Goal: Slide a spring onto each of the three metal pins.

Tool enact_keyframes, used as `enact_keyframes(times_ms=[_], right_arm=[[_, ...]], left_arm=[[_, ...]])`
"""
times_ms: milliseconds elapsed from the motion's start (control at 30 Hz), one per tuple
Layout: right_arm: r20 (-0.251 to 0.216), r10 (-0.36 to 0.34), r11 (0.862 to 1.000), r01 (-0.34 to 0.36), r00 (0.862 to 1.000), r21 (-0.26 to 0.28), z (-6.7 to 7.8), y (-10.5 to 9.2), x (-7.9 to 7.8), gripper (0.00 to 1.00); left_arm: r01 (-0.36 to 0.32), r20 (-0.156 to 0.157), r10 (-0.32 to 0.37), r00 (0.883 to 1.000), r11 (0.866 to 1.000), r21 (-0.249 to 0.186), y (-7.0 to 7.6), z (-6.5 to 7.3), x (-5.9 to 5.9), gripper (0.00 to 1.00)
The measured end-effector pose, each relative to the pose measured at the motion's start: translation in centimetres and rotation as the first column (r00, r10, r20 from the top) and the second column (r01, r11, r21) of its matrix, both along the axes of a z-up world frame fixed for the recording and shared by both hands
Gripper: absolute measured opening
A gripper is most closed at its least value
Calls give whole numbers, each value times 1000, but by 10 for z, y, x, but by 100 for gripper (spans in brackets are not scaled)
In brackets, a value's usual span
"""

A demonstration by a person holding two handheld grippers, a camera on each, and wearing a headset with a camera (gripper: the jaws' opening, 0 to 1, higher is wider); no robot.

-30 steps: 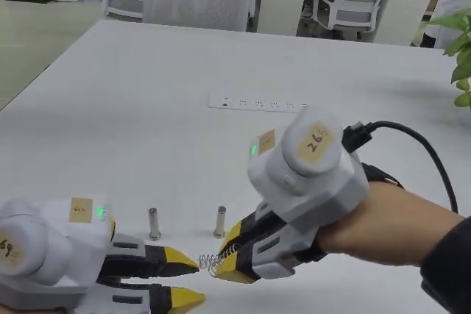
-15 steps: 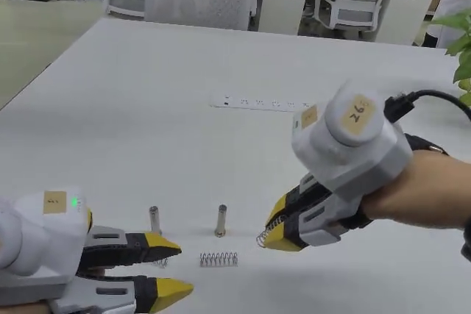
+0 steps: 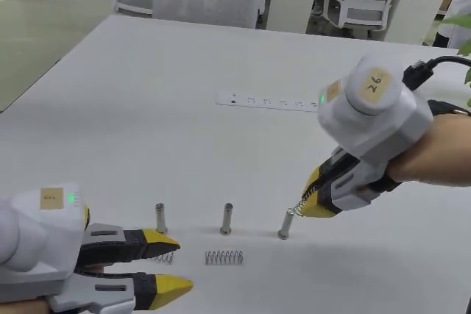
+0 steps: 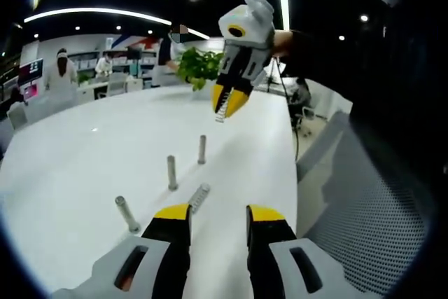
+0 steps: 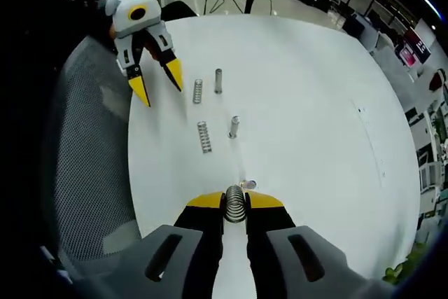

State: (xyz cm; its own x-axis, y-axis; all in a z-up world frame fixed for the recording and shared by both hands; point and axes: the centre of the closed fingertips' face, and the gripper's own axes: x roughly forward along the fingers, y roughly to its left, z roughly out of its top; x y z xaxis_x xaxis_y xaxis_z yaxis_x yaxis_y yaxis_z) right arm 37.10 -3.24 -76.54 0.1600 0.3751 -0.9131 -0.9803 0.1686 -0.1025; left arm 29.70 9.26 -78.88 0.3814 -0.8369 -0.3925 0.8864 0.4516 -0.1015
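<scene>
Three short metal pins stand in a row on the white table: left pin, middle pin, right pin. My right gripper is shut on a small spring, tilted just above the right pin's top; in the right gripper view the spring sits between the jaws over that pin. One loose spring lies in front of the middle pin, and another lies by my left gripper, which is open near the table's front edge. The left gripper holds nothing.
A white power strip lies across the table's middle, beyond the pins. Office chairs and desks stand past the far edge. A green plant shows at the right edge. A mesh chair back is close by the left gripper.
My right gripper has lifted a spring off the table and carried it right, from before the middle pin to above the right pin. The left gripper has stayed open and low.
</scene>
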Motion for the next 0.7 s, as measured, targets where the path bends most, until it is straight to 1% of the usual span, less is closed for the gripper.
enact_keyframes(times_ms=[100,167,200,300,433,700], right_arm=[[-6,-7,1000,7,1000,-9,-4,-1,5,8],[8,0,999,0,1000,-38,-8,-3,8,8],[7,3,999,-3,1000,-41,-9,-2,8,8],[-7,8,999,-8,1000,-39,-12,2,9,8],[-6,16,998,-17,1000,-63,-18,4,15,8],[-27,26,995,-29,999,-92,-27,4,21,8]], left_arm=[[0,-1,0,1000,1000,3,0,0,0,24],[2,-2,-2,1000,1000,4,-1,-1,0,24],[3,-3,-3,1000,1000,4,-1,-1,-1,24],[8,-3,-8,1000,1000,9,-2,-2,-1,24],[9,-3,-9,1000,1000,9,-2,-2,-1,24],[9,-1,-9,1000,1000,6,-3,-1,0,24]])
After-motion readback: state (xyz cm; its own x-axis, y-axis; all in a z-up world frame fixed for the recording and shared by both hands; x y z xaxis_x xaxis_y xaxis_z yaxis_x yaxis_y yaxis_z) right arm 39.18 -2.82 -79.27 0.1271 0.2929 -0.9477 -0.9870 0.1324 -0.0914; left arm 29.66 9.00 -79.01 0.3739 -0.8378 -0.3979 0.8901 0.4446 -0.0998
